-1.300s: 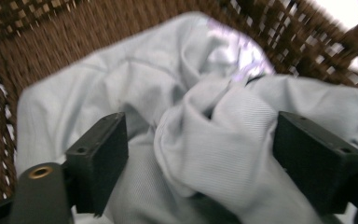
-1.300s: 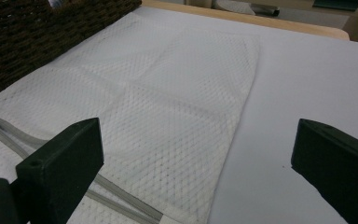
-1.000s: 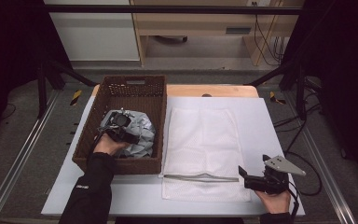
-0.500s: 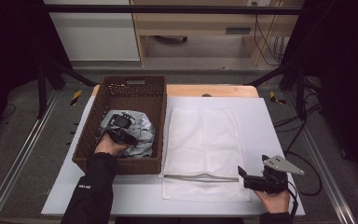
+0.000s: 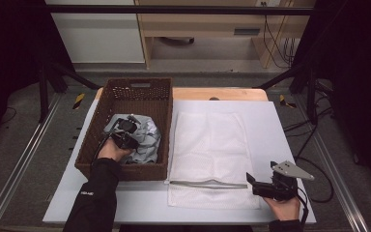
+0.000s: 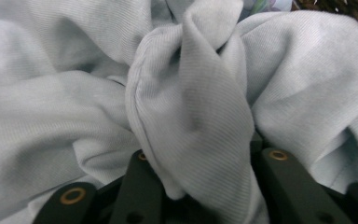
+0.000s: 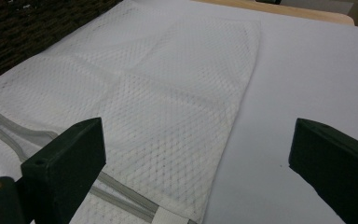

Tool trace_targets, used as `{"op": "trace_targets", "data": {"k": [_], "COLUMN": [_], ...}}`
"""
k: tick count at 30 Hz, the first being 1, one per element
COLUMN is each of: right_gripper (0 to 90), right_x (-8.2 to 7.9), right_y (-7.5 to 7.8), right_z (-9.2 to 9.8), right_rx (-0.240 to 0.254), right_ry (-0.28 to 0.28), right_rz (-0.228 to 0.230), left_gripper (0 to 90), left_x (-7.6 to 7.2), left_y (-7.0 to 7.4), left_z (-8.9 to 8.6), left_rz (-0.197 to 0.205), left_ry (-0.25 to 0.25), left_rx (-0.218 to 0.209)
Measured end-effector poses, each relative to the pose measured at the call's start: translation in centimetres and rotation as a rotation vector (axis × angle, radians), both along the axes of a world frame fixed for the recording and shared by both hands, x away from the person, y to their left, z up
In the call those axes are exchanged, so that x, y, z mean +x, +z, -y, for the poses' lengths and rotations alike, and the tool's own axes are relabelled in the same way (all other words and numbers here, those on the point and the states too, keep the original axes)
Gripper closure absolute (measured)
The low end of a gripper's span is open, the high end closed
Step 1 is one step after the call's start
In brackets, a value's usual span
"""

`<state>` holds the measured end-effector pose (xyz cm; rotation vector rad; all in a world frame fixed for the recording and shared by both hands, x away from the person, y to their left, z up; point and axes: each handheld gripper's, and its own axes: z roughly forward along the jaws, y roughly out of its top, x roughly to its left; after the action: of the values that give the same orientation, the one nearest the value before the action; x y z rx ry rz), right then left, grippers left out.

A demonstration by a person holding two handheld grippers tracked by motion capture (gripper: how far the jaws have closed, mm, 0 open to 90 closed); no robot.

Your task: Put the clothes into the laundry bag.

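Left gripper (image 5: 125,133) sits down in the wicker basket (image 5: 125,169), its jaws having just been closing, and they now pinch a bunched fold of the pale grey-blue garment (image 6: 200,107) between them. Seen from the left gripper view, that fold rises out of the jaws as a thick twisted ridge, running away from the camera and leaning slightly toward the top of the frame; fine ribbed knit shows on it, with softer creased cloth spreading to both sides. From the high view the same garment (image 5: 142,140) is a crumpled heap without any clear long axis, lying in the near half of the basket, and the person's left hand (image 5: 110,151) reaches in over the near wall.

Right gripper (image 5: 256,186) rests low at the near right corner of the white table (image 5: 280,125), jaws spread wide with nothing between them. Its own view looks along the white mesh laundry bag (image 7: 168,102), showing the diamond weave and the grey zipper band (image 7: 121,189) close up. From above, the bag (image 5: 210,145) lies flat just beside the basket, its long axis running near to far, zipper (image 5: 207,183) crossing its near end. Beyond the table stands a pale wooden bench (image 5: 203,29).
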<state>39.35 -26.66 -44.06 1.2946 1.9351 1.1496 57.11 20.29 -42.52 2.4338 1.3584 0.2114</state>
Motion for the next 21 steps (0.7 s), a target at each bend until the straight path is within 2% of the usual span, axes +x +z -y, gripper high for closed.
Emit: {"op": "trace_targets", "data": {"k": [3,5,8,11,12,13,14,15,16,18,21], "right_gripper": [4.4,4.4,4.5,4.6,4.6,4.6,4.6,4.6,4.6,4.6,4.6], "right_x": [0.0,0.0,0.0,0.0,0.0,0.0,0.0,0.0,0.0,0.0,-0.1], "right_y": [0.0,-0.1,0.0,0.0,0.0,0.0,0.0,0.0,0.0,0.0,0.1], "right_z": [0.0,0.0,0.1,0.3,0.3,0.3,0.4,0.3,0.3,0.3,0.4], "right_rx": [-0.002,-0.003,-0.001,0.005,0.005,0.005,0.009,0.009,0.008,0.006,0.009], "right_ry": [-0.001,-0.001,-0.002,-0.008,-0.011,-0.011,-0.012,-0.011,-0.011,-0.009,-0.009], "right_rz": [-0.001,-0.002,-0.001,0.0,0.001,0.001,0.0,0.0,0.0,0.001,0.001], "left_gripper": [73.1,73.9,74.7,75.0,75.1,75.1,75.2,75.2,75.2,75.3,75.4], "left_x": [-0.2,-0.4,-0.8,-1.6,-1.8,-1.8,-2.2,-2.2,-2.5,-2.8,-3.1], "left_y": [0.3,0.7,1.5,2.5,2.7,2.7,3.1,3.1,3.5,3.9,4.6], "left_z": [-0.1,-0.2,-0.6,-1.0,-1.1,-1.1,-1.3,-1.3,-1.4,-1.7,-2.3], "left_rz": [0.024,0.058,0.141,0.269,0.293,0.293,0.351,0.351,0.394,0.447,0.495], "left_ry": [0.002,0.007,0.031,0.059,0.062,0.062,0.071,0.071,0.071,0.088,0.117], "left_rx": [-0.008,-0.023,-0.079,-0.127,-0.132,-0.132,-0.132,-0.132,-0.14,-0.169,-0.228]}}
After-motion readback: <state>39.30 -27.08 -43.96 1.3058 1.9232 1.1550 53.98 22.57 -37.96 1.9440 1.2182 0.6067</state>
